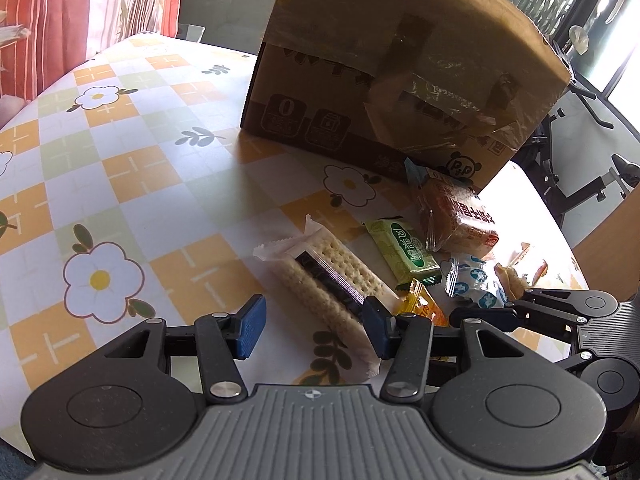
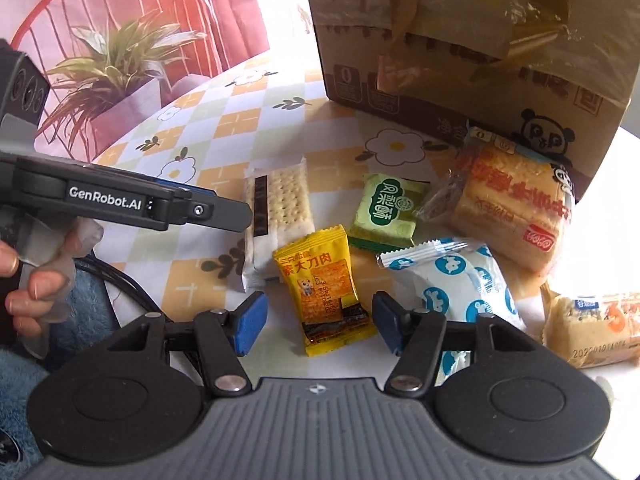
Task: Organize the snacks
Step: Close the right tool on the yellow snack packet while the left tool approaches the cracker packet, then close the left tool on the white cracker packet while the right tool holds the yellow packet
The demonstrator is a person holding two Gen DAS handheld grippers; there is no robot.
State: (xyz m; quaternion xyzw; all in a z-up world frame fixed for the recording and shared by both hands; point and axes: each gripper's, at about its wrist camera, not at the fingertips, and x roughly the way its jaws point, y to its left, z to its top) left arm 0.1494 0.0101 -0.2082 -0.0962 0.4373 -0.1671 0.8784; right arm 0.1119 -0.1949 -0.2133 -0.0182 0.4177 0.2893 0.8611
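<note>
Two hand-held tools hover over snacks on a flower-patterned bench (image 1: pixel 120 168). The right tool (image 2: pixel 318 322) hangs released, its blue pads either side of a yellow packet (image 2: pixel 324 290) but not pressing it — likely lined up for a pick. The left tool (image 1: pixel 314 328) is also released, the cracker pack (image 1: pixel 332 284) lying partly between its fingers. Beyond lie a green packet (image 2: pixel 386 210), a blue-and-white wrapper (image 2: pixel 460 280) and a wrapped cake (image 2: pixel 508 208) — all clustered near the bench's right edge, against the cardboard box (image 2: pixel 460 40), probably their destination.
</note>
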